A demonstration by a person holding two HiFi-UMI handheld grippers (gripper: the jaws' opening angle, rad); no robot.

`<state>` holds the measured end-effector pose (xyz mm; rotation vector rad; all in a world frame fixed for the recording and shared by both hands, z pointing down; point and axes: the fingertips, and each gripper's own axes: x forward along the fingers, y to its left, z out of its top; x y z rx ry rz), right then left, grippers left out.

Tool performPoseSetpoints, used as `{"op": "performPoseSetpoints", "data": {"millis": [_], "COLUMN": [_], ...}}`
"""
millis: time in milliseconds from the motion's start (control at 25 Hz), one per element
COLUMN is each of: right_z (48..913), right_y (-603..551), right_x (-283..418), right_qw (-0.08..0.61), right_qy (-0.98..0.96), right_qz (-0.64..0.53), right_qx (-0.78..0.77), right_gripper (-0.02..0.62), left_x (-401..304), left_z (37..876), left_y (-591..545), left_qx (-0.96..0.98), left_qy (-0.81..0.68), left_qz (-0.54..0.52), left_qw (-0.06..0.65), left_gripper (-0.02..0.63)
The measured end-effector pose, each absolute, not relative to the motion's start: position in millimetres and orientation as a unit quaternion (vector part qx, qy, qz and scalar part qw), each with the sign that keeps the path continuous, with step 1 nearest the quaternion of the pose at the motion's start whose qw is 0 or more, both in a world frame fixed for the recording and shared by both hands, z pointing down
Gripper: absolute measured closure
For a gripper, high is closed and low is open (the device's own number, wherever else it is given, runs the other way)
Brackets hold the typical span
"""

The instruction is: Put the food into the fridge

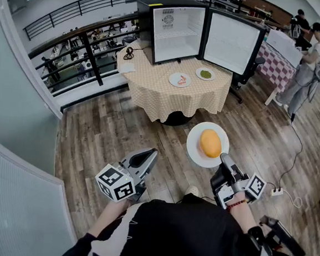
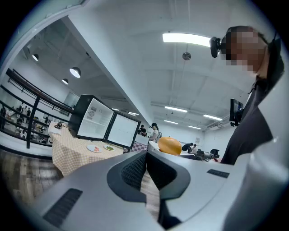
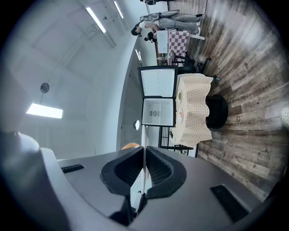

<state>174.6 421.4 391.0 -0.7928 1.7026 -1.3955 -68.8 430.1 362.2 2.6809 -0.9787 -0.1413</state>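
Note:
An orange, rounded food item (image 1: 210,142) lies on a white plate (image 1: 194,150). My right gripper (image 1: 223,160) is shut on the plate's near rim and holds it above the wooden floor. In the right gripper view the plate's rim (image 3: 143,140) shows as a thin white edge pinched between the jaws. My left gripper (image 1: 152,154) is shut on nothing, to the left of the plate. The small black fridge (image 1: 177,31) stands on the round table (image 1: 152,90) ahead with its door (image 1: 232,42) swung open. In front of it are a plate of pink food (image 1: 180,79) and a plate of green food (image 1: 205,74).
A black railing (image 1: 84,40) runs along the left behind the table. Two people (image 1: 313,60) stand at the far right by a table with a checked cloth (image 1: 276,71). A power strip (image 1: 279,192) and its cable lie on the floor to my right.

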Motion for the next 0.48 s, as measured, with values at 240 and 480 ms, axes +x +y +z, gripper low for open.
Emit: {"op": "performPoseSetpoints", "data": {"millis": [240,480], "right_z": [394.9,396.6], "right_y": [421.7,421.7], "right_x": [179.7,177.8], "right_qw": [0.389,0.393], "right_qy": [0.666,0.659], "right_qz": [-0.552,-0.560], "right_qx": [-0.317,-0.313], "right_gripper": [0.569,0.568], "left_x": [-67.4,-67.2], "left_z": [361.8,358.8], "left_y": [428.2,427.0], "left_qx": [0.929,0.929], "left_qy": [-0.339,-0.339], "left_qz": [-0.051,-0.049], "left_qw": [0.142,0.141], "left_gripper": [0.592,0.592]}}
